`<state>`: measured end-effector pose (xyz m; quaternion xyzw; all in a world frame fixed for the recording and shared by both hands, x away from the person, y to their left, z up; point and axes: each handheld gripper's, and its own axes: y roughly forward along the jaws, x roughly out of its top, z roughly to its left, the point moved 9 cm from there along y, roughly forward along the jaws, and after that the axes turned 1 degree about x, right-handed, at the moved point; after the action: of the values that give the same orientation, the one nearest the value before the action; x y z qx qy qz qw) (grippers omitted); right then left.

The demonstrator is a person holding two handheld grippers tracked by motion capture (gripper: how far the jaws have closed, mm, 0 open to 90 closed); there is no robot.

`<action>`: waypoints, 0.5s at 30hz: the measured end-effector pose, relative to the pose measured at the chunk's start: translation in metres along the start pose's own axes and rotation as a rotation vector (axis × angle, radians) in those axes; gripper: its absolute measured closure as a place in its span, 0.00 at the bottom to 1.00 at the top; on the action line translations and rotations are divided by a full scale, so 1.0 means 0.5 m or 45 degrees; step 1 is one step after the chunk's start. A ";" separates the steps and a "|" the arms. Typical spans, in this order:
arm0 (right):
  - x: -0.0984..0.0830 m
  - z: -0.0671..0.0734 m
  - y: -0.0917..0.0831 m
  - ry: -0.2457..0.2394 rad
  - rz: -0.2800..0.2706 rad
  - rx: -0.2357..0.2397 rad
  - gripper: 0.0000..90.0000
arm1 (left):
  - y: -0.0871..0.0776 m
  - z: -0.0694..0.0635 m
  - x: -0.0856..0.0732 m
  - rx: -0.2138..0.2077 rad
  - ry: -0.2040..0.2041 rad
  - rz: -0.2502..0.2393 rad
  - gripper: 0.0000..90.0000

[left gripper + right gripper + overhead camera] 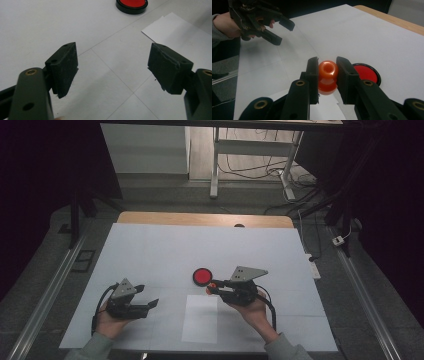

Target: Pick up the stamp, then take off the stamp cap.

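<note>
On the table [150,250], the red disc [202,276] sits just beside the right gripper [212,287]; a flat paper sheet [200,325] lies between both hands; room elsewhere.

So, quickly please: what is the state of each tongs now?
Left tongs: open, holding nothing.
Right tongs: closed on the orange knob, beside the red disc.

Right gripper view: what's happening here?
A person holds a gripper in each hand over a white-covered table. The right gripper is shut on an orange knob-like piece, held just above the table beside a red disc with a black rim. The left gripper hangs open with nothing between its jaws, off to the side. A white sheet of paper lies flat between the two hands.
</note>
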<state>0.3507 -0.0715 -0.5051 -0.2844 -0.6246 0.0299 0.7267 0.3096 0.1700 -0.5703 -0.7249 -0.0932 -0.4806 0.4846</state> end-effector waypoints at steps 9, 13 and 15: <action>0.005 0.002 -0.002 0.005 -0.016 0.005 0.80 | -0.001 0.000 0.004 -0.001 0.004 -0.011 0.27; 0.005 0.002 -0.001 0.009 -0.016 0.007 0.80 | -0.004 -0.002 0.008 -0.012 -0.006 -0.027 0.27; 0.006 0.004 -0.001 0.006 -0.018 0.009 0.80 | -0.005 -0.002 0.010 -0.016 -0.012 -0.037 0.27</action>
<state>0.3495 -0.0700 -0.5023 -0.2774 -0.6247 0.0264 0.7294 0.3100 0.1688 -0.5648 -0.7286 -0.1030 -0.4848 0.4728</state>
